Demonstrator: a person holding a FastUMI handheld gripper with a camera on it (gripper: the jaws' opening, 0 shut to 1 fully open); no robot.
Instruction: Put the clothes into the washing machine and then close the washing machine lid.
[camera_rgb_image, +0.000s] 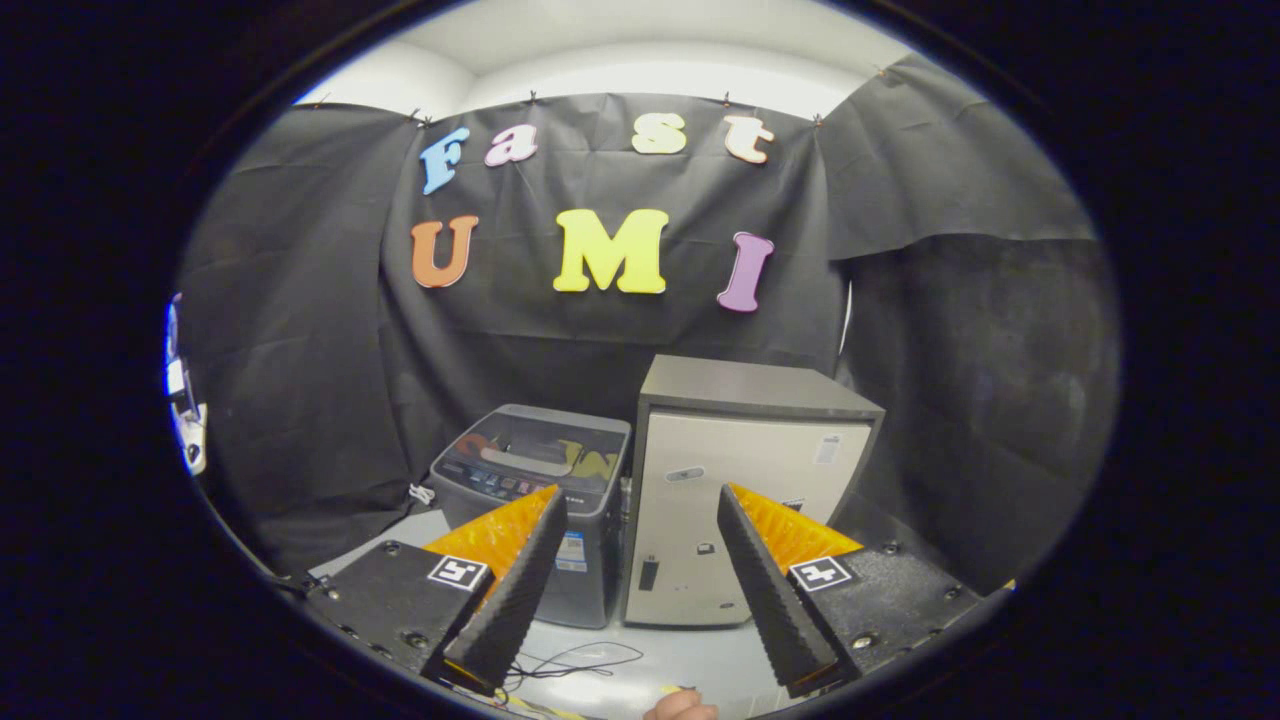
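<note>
A small grey top-loading washing machine (535, 480) stands on the floor against the black cloth wall, beyond my left finger (515, 585). Its glass lid (545, 450) lies flat and shut, with a control strip along the near edge. My gripper (640, 520) is open, its fingers spread wide with nothing between them, held well back from the machine. No clothes can be seen from here.
A taller beige cabinet with a dark top (735, 500) stands right beside the machine, beyond the gap between the fingers. A thin black cable (580, 662) loops on the pale floor just ahead. Part of a hand (682, 706) shows below the fingers.
</note>
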